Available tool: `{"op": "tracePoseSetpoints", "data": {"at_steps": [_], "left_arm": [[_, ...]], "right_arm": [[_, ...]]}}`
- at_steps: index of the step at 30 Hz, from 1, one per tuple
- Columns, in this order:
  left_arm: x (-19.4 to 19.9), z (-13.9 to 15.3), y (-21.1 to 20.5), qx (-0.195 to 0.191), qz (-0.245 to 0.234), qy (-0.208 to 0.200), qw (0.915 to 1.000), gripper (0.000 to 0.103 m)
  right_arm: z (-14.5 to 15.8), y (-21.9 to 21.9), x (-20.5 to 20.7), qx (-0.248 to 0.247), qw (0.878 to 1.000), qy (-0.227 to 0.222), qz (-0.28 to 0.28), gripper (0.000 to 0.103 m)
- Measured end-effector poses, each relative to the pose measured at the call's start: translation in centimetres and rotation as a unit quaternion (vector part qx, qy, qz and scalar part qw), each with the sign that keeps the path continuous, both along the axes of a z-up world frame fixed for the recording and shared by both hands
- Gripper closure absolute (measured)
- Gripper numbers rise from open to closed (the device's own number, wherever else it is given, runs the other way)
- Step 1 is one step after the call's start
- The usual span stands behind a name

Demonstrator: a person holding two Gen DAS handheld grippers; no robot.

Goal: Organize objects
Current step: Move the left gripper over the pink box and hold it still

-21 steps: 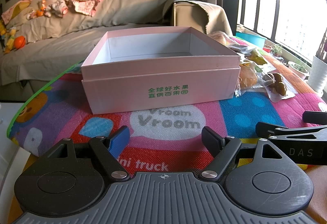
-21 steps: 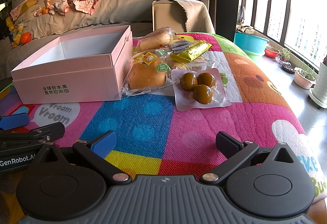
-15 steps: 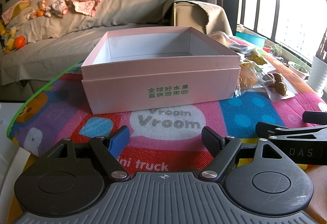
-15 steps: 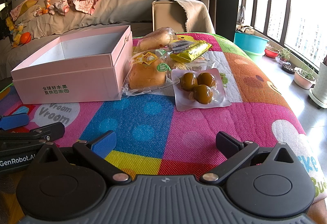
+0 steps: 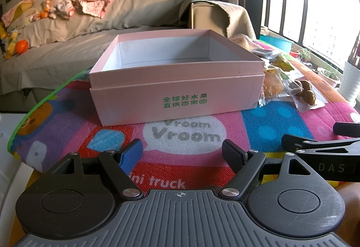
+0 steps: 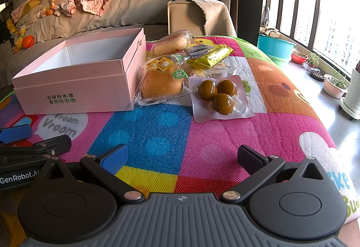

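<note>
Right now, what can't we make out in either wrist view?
- Pink box floor: left wrist view, near wall hides the front part.
- Snack pile behind the bread pack: right wrist view, overlapping wrappers hide how many.
- Yellow packet label: right wrist view, too small.
- Right gripper: left wrist view, cut off by the edge.

The left tongs (image 5: 182,152) stand wide apart and hold nothing, above a colourful mat (image 5: 270,121). An empty pink box (image 5: 175,98) sits ahead, snack packets (image 5: 290,87) just beside it.

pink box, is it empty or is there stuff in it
Empty as far as shown: the pink box shows only bare white walls and floor inside.
</note>
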State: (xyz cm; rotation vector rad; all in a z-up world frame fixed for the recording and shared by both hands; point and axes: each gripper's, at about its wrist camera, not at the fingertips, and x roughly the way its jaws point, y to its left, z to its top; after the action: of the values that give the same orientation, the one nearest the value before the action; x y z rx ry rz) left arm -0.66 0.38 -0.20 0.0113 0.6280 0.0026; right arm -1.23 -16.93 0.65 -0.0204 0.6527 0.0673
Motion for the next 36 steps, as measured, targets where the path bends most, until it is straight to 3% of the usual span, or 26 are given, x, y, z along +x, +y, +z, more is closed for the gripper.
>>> {"op": "tracePoseSetpoints", "data": {"at_steps": [11, 25, 28, 30, 33, 36], "left_arm": [[-0.1, 0.2, -0.2, -0.002, 0.000, 0.000, 1.0000, 0.018], [-0.1, 0.5, 0.2, -0.011, -0.002, 0.004, 0.9999, 0.020], [0.2, 1.2, 0.9, -0.022, -0.013, 0.013, 0.9996, 0.024], [0.1, 2.5, 2.1, -0.026, -0.012, 0.004, 0.9996, 0.025], [0.3, 5.4, 4.6, -0.038, 0.008, -0.033, 0.9987, 0.025], [2.2, 7.8, 7.1, -0.044, 0.039, -0.056, 0.9967, 0.025]], "right_arm": [[-0.1, -0.2, 0.2, -0.001, 1.000, 0.004, 0.003, 0.000], [1.4, 0.1, 2.4, -0.011, 0.994, 0.104, 0.023, 0.000], [2.0, -0.6, 3.1, 0.007, 0.992, 0.123, 0.031, 0.000], [3.1, -1.1, 2.6, 0.034, 0.994, 0.102, 0.032, 0.000], [6.1, -1.0, 0.9, 0.009, 0.999, 0.006, 0.030, 0.000], [8.5, -0.5, -0.6, -0.021, 0.995, -0.096, 0.023, 0.000]]}}
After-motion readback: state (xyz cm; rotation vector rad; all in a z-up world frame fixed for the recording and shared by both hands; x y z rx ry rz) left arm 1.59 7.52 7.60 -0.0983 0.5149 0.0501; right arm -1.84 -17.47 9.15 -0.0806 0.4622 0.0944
